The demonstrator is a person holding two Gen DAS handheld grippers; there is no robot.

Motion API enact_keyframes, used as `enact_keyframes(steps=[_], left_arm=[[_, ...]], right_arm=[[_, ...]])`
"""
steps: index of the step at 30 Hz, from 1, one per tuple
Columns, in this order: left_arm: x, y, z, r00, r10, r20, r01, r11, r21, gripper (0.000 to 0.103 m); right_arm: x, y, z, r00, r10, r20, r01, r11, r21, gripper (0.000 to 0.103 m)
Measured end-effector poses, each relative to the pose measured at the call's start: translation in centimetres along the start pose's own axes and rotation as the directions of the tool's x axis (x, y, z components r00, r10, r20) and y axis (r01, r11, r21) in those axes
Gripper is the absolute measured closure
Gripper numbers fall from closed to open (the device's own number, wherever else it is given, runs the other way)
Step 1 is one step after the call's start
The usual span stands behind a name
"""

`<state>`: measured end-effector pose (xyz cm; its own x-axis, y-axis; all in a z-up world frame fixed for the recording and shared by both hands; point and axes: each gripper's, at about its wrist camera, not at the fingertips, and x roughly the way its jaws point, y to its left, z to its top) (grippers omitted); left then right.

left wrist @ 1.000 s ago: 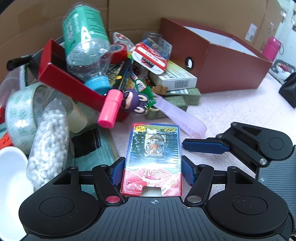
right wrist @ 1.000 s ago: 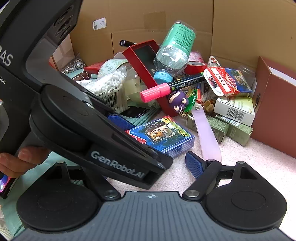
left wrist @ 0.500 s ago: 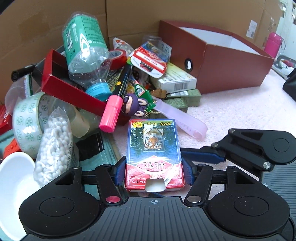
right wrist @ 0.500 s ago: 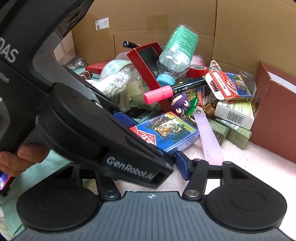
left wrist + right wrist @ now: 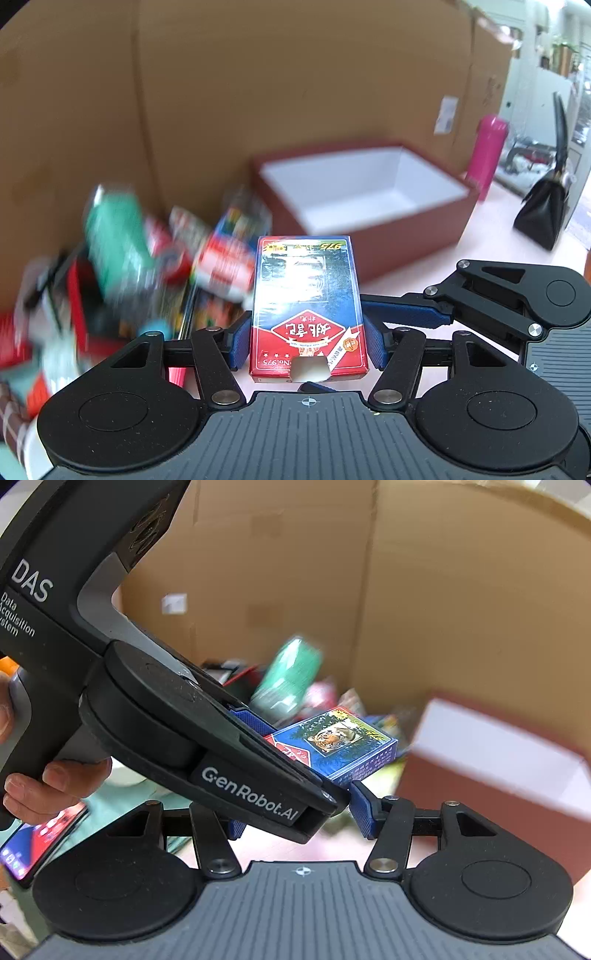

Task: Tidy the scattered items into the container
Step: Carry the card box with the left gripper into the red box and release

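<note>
Left wrist: card box [image 5: 308, 310] in jaws, red container [image 5: 373, 225] beyond

Tiger card box [image 5: 308, 306], lifted, gripper-clamped [image 5: 307, 344]

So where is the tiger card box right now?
In the left wrist view the tiger card box is clamped in the left claw, lifted, with the open red container ahead to its right.

Left wrist view: close behind the left gripper [image 5: 308, 341], facing forward and slightly down toward the red-brown, white-lined open box [image 5: 369, 199]. Right wrist view: low, close behind the right gripper [image 5: 301, 819], facing leftward across it. Shared: blue-and-red tiger-print card pack [image 5: 308, 306] [image 5: 340, 744], box [image 5: 498, 760], brown cardboard wall [image 5: 258, 92].
</note>
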<state>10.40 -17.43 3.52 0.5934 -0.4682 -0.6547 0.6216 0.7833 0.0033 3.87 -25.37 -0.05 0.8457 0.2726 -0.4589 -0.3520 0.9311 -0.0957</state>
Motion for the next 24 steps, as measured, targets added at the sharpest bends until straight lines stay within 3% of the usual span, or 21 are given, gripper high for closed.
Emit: enact_keyframes(steps=[4,10,18,24], left_arm=[[0.5,-1.5,4.7,0.998,-0.009,0.057,0.006,0.999,0.042,0.040],[5.5,-2.0,10.1,0.998,-0.050,0.028,0.050,0.999,0.003,0.041],[14.6,-2.1,11.6,0.997,-0.006,-0.080,0.004,1.000,-0.020,0.041],[18.5,-1.6,11.5,0.990,0.003,-0.143,-0.005,1.000,-0.008,0.041]], right_arm=[[-0.6,-3.5,3.0,0.998,-0.049,0.033,0.050,0.999,-0.004,0.041],[1.0,-8.6,5.7,0.993,-0.108,0.051,0.110,0.993,-0.046,0.041],[7.3,-13.7,4.9,0.998,-0.032,-0.063,0.029,0.999,-0.037,0.041],[11.3,-15.4,3.8,0.993,0.049,-0.108,-0.053,0.998,-0.032,0.042]])
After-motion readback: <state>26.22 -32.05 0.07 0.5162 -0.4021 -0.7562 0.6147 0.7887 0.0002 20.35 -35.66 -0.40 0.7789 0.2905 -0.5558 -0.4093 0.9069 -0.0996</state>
